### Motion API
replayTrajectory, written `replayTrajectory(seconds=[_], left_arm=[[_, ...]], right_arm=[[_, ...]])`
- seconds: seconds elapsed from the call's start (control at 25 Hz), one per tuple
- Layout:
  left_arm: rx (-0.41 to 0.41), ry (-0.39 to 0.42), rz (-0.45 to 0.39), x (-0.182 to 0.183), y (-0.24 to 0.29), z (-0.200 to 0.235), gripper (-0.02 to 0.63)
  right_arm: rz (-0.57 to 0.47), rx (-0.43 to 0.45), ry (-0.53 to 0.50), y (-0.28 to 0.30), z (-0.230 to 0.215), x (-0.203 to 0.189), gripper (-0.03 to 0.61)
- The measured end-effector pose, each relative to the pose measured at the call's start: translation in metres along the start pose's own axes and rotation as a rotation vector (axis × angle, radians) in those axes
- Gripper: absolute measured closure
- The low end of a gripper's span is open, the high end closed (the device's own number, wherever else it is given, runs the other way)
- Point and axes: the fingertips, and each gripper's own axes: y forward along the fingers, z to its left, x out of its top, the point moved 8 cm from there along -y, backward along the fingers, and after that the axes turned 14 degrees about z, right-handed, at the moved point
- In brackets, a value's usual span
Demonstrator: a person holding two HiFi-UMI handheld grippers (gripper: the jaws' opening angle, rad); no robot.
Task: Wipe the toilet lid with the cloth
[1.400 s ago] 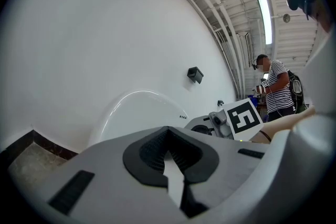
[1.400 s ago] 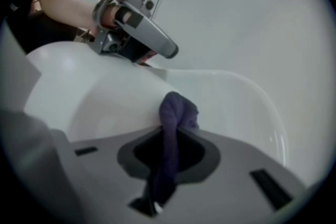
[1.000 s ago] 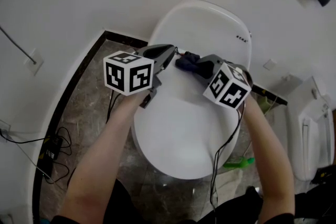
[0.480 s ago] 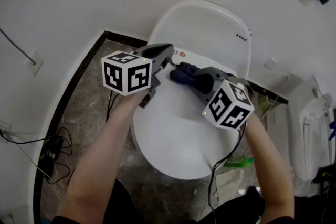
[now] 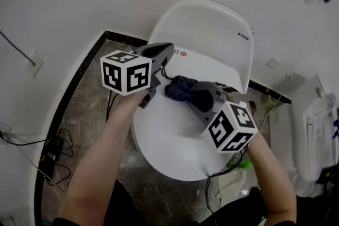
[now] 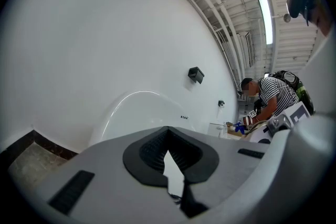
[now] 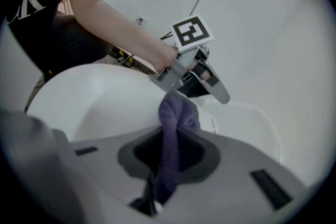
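My right claw [image 5: 192, 97] grips the purple cloth [image 5: 177, 88] against the white toilet lid [image 5: 175, 137], while my left claw [image 5: 165, 53] hangs just beside it, jaws closed on nothing

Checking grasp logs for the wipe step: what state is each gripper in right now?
Left gripper: shut, nothing between its jaws.
Right gripper: shut on the cloth.

Left gripper [image 5: 165, 52] points forward, fingers together; right gripper [image 5: 195, 95] angled leftward, fingers clamped on cloth [image 5: 176, 87].
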Motion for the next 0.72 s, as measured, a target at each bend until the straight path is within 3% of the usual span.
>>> replayTrajectory(seconds=[0.72], left_arm=[[0.003, 0.003, -0.005, -0.001, -0.002, 0.0, 0.6]], right_arm=[[-0.031, -0.003, -0.019, -0.03, 0.049, 0.014, 0.511]])
